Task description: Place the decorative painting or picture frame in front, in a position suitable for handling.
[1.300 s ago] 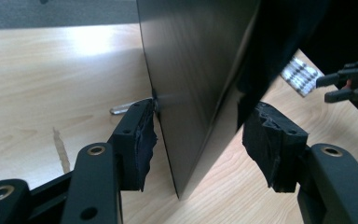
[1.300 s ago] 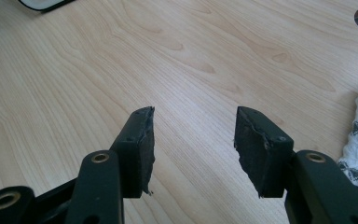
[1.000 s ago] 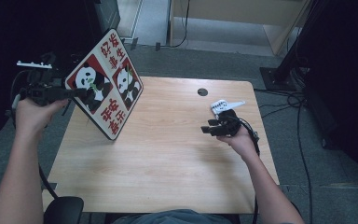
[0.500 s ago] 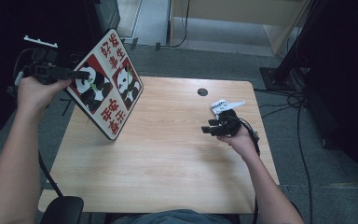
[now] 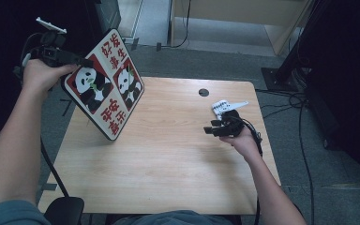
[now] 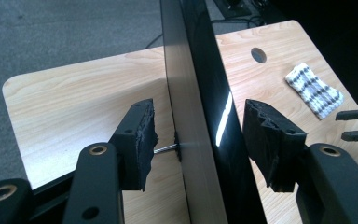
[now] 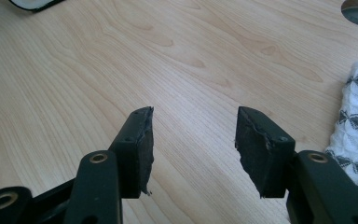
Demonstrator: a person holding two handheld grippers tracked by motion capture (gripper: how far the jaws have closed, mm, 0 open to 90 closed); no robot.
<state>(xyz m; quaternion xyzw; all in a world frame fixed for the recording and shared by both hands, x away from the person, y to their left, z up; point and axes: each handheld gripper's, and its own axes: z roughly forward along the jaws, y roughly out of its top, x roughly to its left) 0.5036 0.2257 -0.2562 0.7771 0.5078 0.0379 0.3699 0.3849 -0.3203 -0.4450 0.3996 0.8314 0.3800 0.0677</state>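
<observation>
A square panda board (image 5: 104, 84) with red characters stands tilted at the table's left edge, its low corner on the wood. My left gripper (image 5: 88, 61) is at the board's upper left edge. In the left gripper view its jaws (image 6: 198, 135) straddle that thin edge (image 6: 186, 116). They are open, with a gap at the left pad (image 6: 142, 135) beside a small metal pin (image 6: 167, 148). My right gripper (image 5: 207, 128) hovers low over the table's right side, open and empty (image 7: 193, 135), with a white patterned cloth (image 5: 225, 107) just beyond it.
The wooden table (image 5: 168, 164) has a round cable hole (image 5: 203, 92) near its far edge. Cables lie on the grey floor at the right. A black chair part (image 5: 65, 211) sits below the table's front left corner.
My left hand has gone up and away along the board's edge, while the board has kept its place and tilt. The right hand has stayed still.
</observation>
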